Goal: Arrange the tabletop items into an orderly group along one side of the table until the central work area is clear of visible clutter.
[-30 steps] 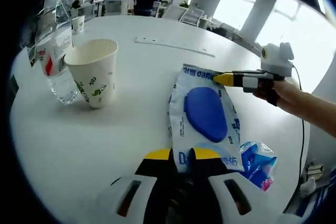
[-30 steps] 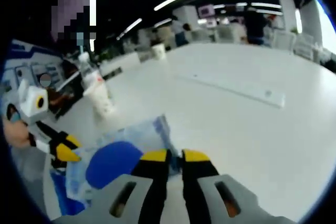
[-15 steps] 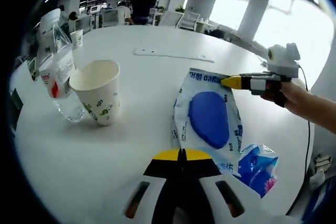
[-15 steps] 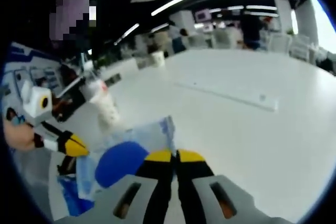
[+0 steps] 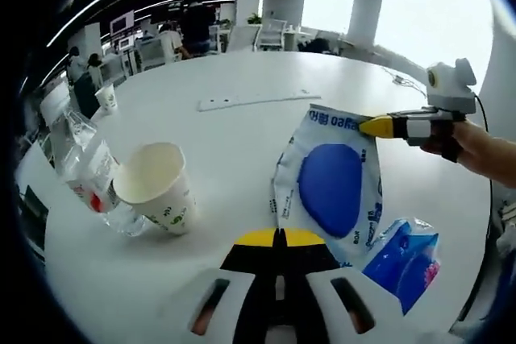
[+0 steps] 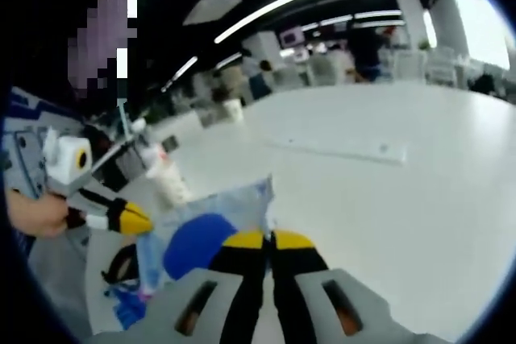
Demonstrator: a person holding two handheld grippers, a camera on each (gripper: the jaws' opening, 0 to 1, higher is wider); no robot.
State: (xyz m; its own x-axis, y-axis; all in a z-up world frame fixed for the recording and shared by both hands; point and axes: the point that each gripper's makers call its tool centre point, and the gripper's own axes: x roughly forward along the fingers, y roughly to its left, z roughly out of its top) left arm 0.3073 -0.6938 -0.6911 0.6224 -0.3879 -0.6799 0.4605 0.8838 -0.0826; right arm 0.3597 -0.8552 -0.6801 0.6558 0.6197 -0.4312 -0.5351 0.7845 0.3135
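Note:
A wet-wipe pack point(image 5: 334, 183), pale blue with a dark blue oval lid, hangs between the two grippers above the white table point(image 5: 218, 142). My left gripper point(image 5: 278, 237) is shut on its near edge. The right gripper point(image 5: 373, 126) comes in from the right, pinching the far corner. In the right gripper view the same pack point(image 6: 201, 239) runs from my shut right gripper point(image 6: 268, 238) to the left gripper point(image 6: 137, 219). A paper cup point(image 5: 153, 187) stands to the left beside a tilted clear bottle point(image 5: 85, 171). A small blue packet point(image 5: 407, 259) lies to the right of the pack.
A flat white strip point(image 5: 254, 101) lies farther across the table, and another paper cup point(image 5: 105, 96) stands at the far left edge. The strip point(image 6: 339, 149), the near cup point(image 6: 169, 183) and the bottle point(image 6: 149, 155) also show in the right gripper view. Chairs and people are beyond the table.
Both grippers' jaws went from slightly apart to shut on the wipe pack. The pack's edges have risen off the table, and both views have lifted and tilted.

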